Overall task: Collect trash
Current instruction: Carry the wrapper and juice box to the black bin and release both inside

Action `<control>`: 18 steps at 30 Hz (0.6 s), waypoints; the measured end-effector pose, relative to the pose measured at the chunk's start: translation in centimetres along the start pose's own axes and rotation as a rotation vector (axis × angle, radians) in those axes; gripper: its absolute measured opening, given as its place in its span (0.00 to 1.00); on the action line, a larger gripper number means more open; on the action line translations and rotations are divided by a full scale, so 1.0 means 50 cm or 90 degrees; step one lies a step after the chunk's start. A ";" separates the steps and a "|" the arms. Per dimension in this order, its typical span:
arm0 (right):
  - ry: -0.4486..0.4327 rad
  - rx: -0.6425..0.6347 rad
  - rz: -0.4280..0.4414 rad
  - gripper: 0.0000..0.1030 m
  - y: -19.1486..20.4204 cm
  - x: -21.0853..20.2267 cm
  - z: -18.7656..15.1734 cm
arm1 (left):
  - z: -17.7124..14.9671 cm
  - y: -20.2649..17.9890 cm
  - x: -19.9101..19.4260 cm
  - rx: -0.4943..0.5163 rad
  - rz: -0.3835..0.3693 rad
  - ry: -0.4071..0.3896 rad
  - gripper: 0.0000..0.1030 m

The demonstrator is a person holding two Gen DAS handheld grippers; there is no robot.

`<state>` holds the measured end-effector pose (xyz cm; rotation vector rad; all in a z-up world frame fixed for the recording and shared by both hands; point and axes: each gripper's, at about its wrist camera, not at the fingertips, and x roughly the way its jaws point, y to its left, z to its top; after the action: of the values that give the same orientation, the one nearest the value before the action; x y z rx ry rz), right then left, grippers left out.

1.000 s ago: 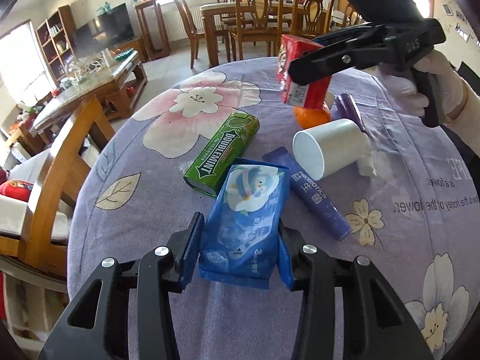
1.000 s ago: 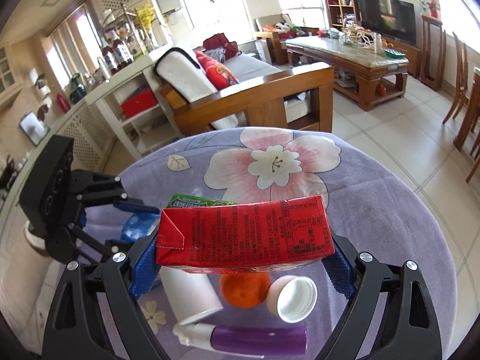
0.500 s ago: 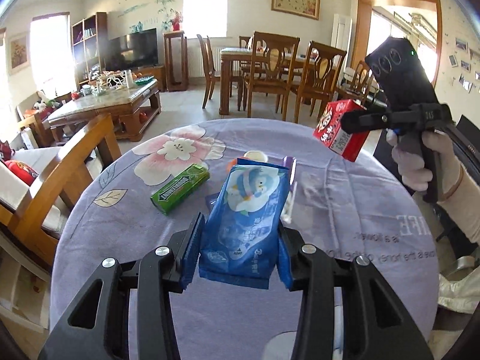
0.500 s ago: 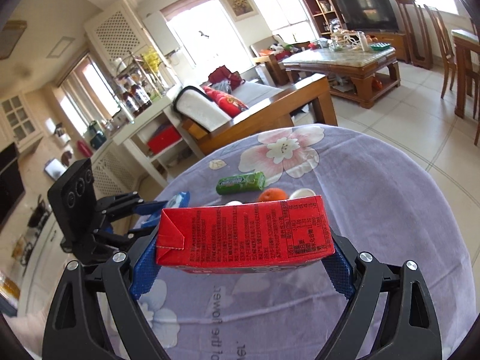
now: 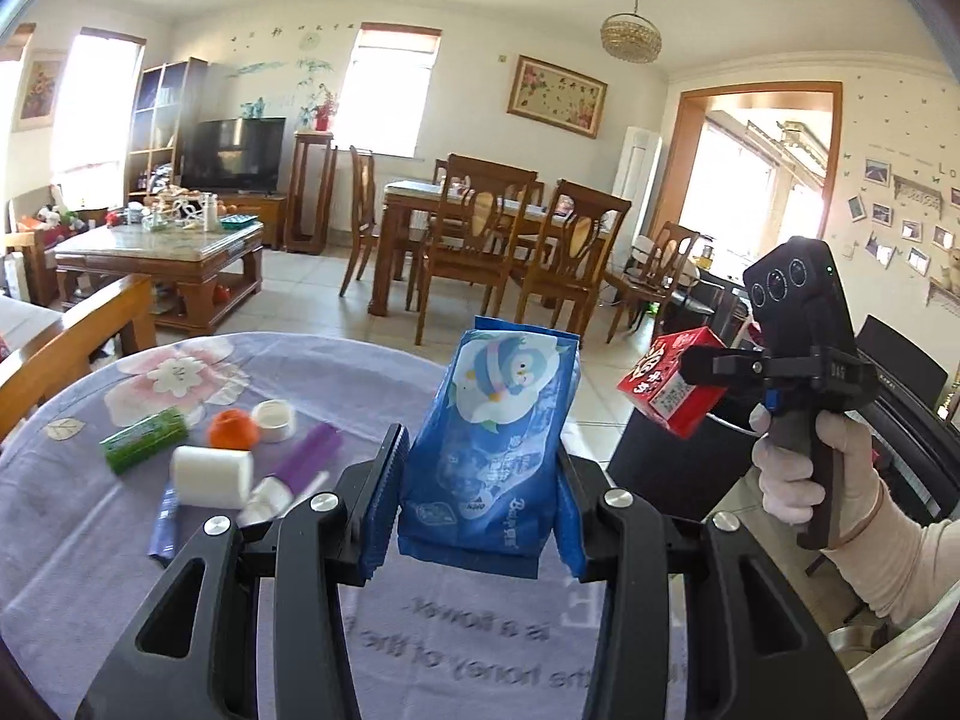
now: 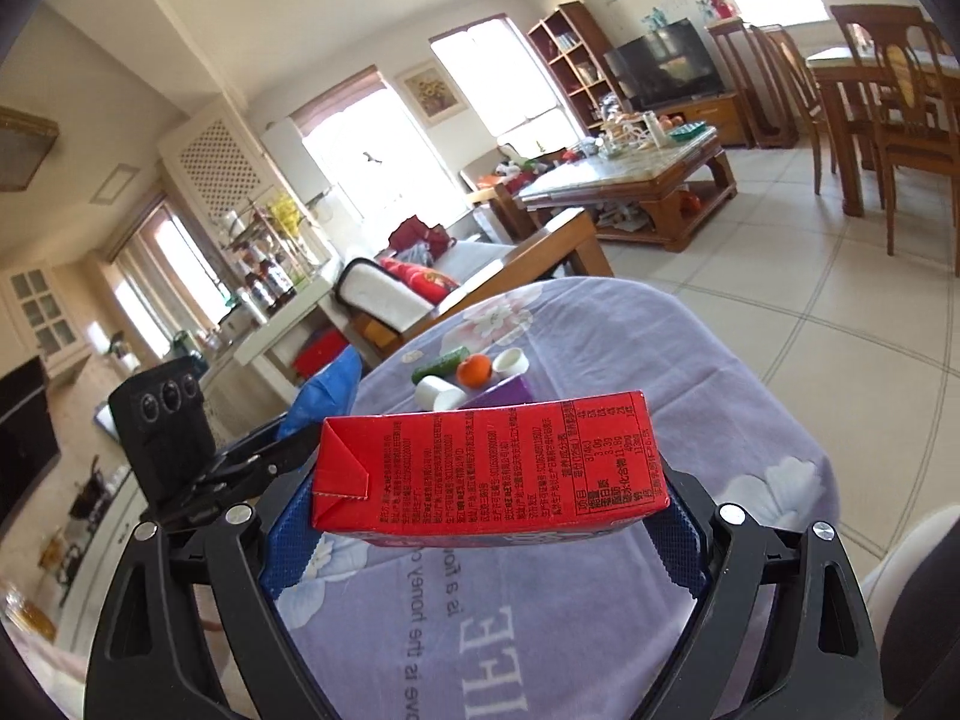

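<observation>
My left gripper [image 5: 477,498] is shut on a blue tissue pack [image 5: 498,438] with a penguin picture, held above the near part of the round table [image 5: 468,648]. My right gripper [image 6: 480,510] is shut on a red drink carton [image 6: 486,468], lying crosswise between its pads; in the left wrist view that carton [image 5: 675,387] hangs past the table's right edge over a black bin [image 5: 672,468]. Left on the table lie a green gum pack [image 5: 144,441], an orange [image 5: 233,429], a white cap [image 5: 275,420], a white cup [image 5: 210,477] on its side and a purple tube [image 5: 306,456].
A purple flowered cloth [image 6: 600,588] covers the table. A gloved hand [image 5: 804,468] grips the right tool. Beyond the table stand dining chairs [image 5: 540,252], a coffee table [image 5: 156,258] and a wooden sofa frame [image 6: 480,276]. Tiled floor [image 6: 810,312] lies to the right.
Both grippers have lifted and pulled back from the litter with their loads. The red carton has swung right, off the table's edge. The remaining items now look small and far left.
</observation>
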<state>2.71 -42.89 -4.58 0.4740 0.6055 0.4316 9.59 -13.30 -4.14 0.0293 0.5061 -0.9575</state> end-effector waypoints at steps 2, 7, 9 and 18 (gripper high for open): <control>-0.023 0.013 -0.018 0.86 -0.023 -0.055 -0.012 | 0.009 -0.046 0.034 0.006 -0.033 -0.002 0.42; -0.092 0.040 -0.084 0.86 -0.083 -0.189 -0.030 | 0.028 -0.159 0.132 0.017 -0.111 0.007 0.42; -0.121 0.055 -0.111 0.86 -0.112 -0.242 -0.039 | 0.036 -0.202 0.179 0.020 -0.142 0.012 0.42; -0.244 0.142 -0.256 0.87 -0.274 -0.462 -0.101 | 0.053 -0.373 0.381 0.027 -0.249 0.052 0.42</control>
<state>-14.25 -64.33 -5.56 0.6126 0.3629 -0.1126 4.91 -39.59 -6.25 0.0079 0.5788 -1.3547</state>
